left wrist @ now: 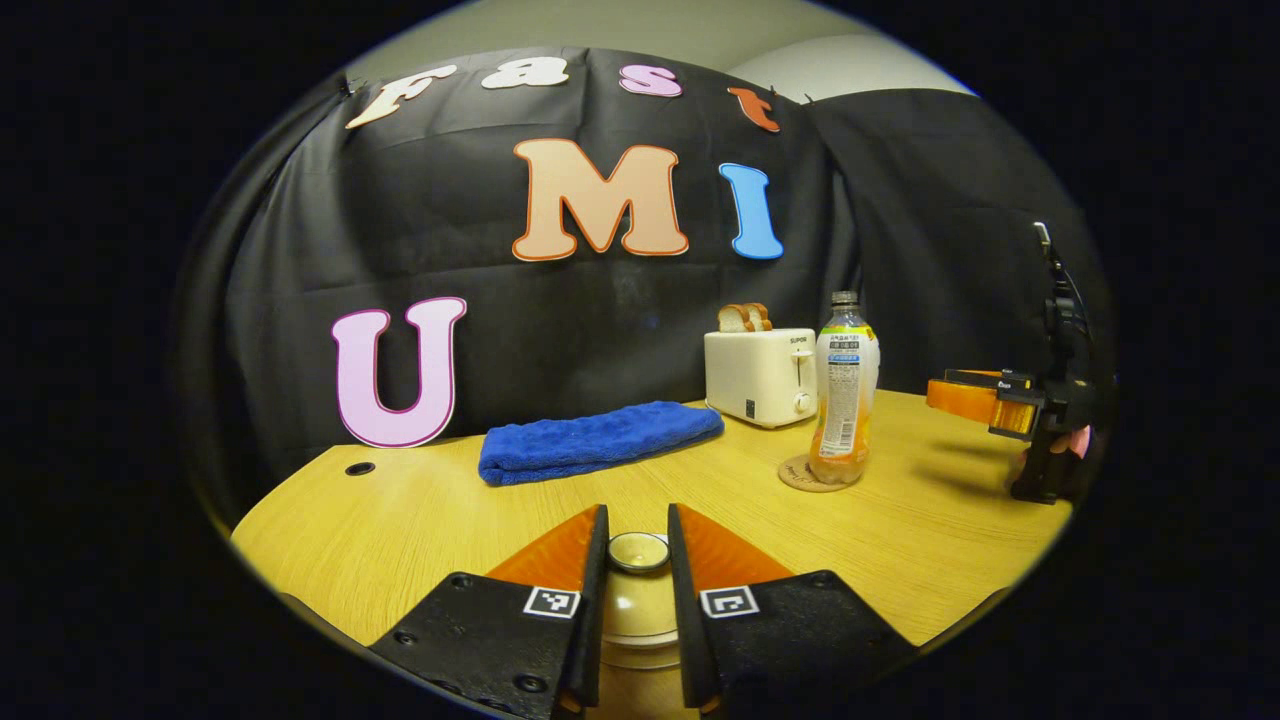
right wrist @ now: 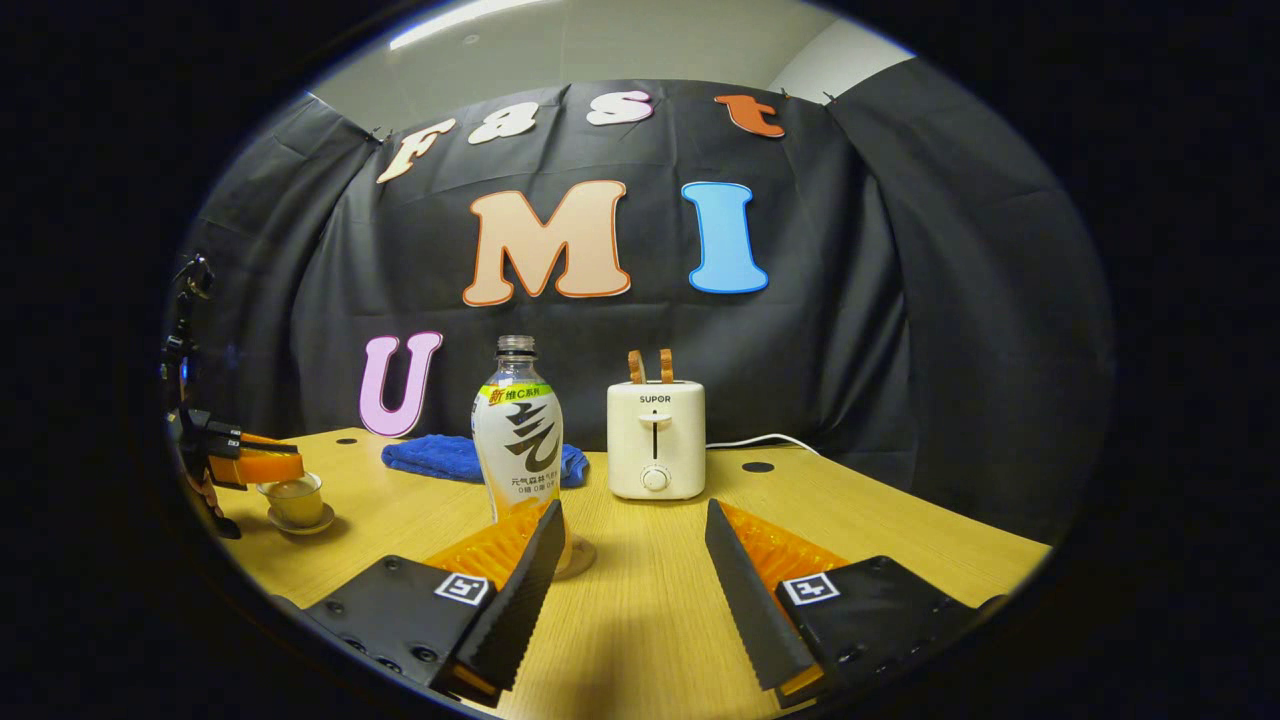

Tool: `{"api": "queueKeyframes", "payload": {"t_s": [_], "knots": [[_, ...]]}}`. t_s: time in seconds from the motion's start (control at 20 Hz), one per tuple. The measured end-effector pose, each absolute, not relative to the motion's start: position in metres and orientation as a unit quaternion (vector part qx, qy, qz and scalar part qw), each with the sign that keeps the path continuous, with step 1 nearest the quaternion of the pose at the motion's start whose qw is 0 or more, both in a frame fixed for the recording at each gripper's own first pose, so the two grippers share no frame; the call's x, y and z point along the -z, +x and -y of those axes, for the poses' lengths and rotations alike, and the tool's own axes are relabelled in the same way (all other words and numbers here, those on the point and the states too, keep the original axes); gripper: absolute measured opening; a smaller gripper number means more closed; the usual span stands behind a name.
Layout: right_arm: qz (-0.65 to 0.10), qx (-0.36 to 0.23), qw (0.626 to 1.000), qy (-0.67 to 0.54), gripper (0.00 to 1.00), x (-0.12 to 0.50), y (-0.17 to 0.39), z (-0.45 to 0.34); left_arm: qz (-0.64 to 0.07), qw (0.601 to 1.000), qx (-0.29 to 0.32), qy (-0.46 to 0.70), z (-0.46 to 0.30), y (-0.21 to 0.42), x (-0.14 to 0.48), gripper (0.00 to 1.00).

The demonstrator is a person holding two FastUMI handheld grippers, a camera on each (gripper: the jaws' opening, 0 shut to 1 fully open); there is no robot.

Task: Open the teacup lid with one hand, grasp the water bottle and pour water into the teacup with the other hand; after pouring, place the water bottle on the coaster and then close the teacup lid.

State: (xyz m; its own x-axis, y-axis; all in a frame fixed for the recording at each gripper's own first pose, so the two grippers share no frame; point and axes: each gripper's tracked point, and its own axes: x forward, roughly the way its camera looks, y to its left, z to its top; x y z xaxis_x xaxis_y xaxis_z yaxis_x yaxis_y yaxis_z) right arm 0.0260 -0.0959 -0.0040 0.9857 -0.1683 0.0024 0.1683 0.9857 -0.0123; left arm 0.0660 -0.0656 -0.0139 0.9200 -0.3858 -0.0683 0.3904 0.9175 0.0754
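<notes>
The left gripper (left wrist: 638, 560) sits low over the teacup (left wrist: 640, 620), its two fingers closed in on either side of the lid's knob (left wrist: 638, 551) and seemingly pinching it; the lid (left wrist: 640, 603) itself looks seated on the cup. In the right gripper view the same teacup (right wrist: 294, 500) stands on its saucer (right wrist: 300, 523) near the table's (right wrist: 640, 600) left edge, with the left gripper (right wrist: 270, 466) right on top of it. The water bottle (left wrist: 846, 390) is upright on the round coaster (left wrist: 806, 475), to the right of the cup and well apart from it, with orange drink low in its base. The right gripper (right wrist: 628, 570) hangs near the bottle (right wrist: 517, 440) with its fingers spread wide and nothing between them (the bottle is just beyond the left one). Farther back stand a cream toaster (right wrist: 655, 440) with two slices of bread (right wrist: 651, 365) poking up, and a folded blue towel (left wrist: 598, 440) lying flat by the wall.
</notes>
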Motion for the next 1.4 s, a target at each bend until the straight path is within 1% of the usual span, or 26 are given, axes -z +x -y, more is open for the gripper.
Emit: {"api": "queueKeyframes", "payload": {"t_s": [0.05,0.1,0.15,0.2,0.25,0.3,0.35,0.4,0.5,0.55,0.6,0.65,0.85,0.95,1.0,1.15,1.3,1.35,1.4], "knots": [[0.001,0.084,0.996,-0.006,0.87,0.003,0.026,0.095,-0.025,0.978,0.200,0.044,0.067,0.067,0.013,0.31],[0.001,0.084,0.996,-0.006,0.87,0.003,0.026,0.095,-0.024,0.979,0.199,0.043,0.066,0.066,0.012,0.39],[0.001,0.084,0.996,-0.006,0.87,0.003,0.026,0.095,-0.022,0.979,0.200,0.042,0.065,0.066,0.013,0.44],[0.001,0.084,0.996,-0.006,0.90,0.003,0.026,0.095,-0.020,0.979,0.200,0.040,0.065,0.065,0.011,0.54],[0.001,0.084,0.996,-0.006,0.87,0.003,0.026,0.095,-0.018,0.979,0.200,0.039,0.064,0.066,0.010,0.63],[0.001,0.084,0.996,-0.006,0.87,0.004,0.025,0.096,-0.016,0.979,0.201,0.036,0.064,0.064,0.010,0.80],[0.001,0.084,0.996,-0.006,0.87,0.003,0.026,0.095,-0.010,0.979,0.203,0.033,0.064,0.062,0.007,0.90],[0.001,0.084,0.996,-0.006,0.90,0.003,0.026,0.095,-0.004,0.979,0.201,0.029,0.063,0.062,0.005,0.92],[0.001,0.084,0.996,-0.006,0.90,0.003,0.026,0.095,0.012,0.981,0.195,0.017,0.056,0.059,0.000,0.91],[0.001,0.084,0.996,-0.006,0.88,0.003,0.026,0.095,0.021,0.981,0.191,0.010,0.053,0.059,-0.004,0.93],[0.001,0.084,0.996,-0.006,0.90,0.003,0.025,0.095,0.032,0.982,0.187,0.002,0.050,0.057,-0.007,0.93],[0.001,0.084,0.996,-0.006,0.87,0.003,0.025,0.095,0.025,0.983,0.183,0.004,0.048,0.055,-0.003,0.92],[0.001,0.088,0.996,-0.006,0.87,0.003,0.025,0.097,0.025,0.986,0.163,0.003,0.036,0.048,-0.003,0.92],[0.001,0.091,0.996,-0.006,0.87,0.002,0.023,0.099,0.024,0.991,0.130,0.004,0.017,0.039,-0.002,0.94],[0.001,0.093,0.996,-0.006,0.90,0.002,0.023,0.099,0.027,0.993,0.116,0.003,0.010,0.036,-0.003,0.94],[0.001,0.097,0.995,-0.006,0.90,0.002,0.022,0.102,0.026,0.997,0.067,0.005,-0.015,0.027,-0.002,0.94],[0.002,0.102,0.995,-0.007,0.87,0.002,0.020,0.104,0.026,0.999,0.023,0.005,-0.035,0.021,-0.002,0.94],[0.002,0.103,0.995,-0.007,0.90,0.002,0.020,0.105,0.025,1.000,0.008,0.006,-0.041,0.021,-0.001,0.94],[0.002,0.104,0.995,-0.007,0.88,0.002,0.020,0.105,0.025,1.000,-0.010,0.006,-0.049,0.021,-0.001,0.94]]}}
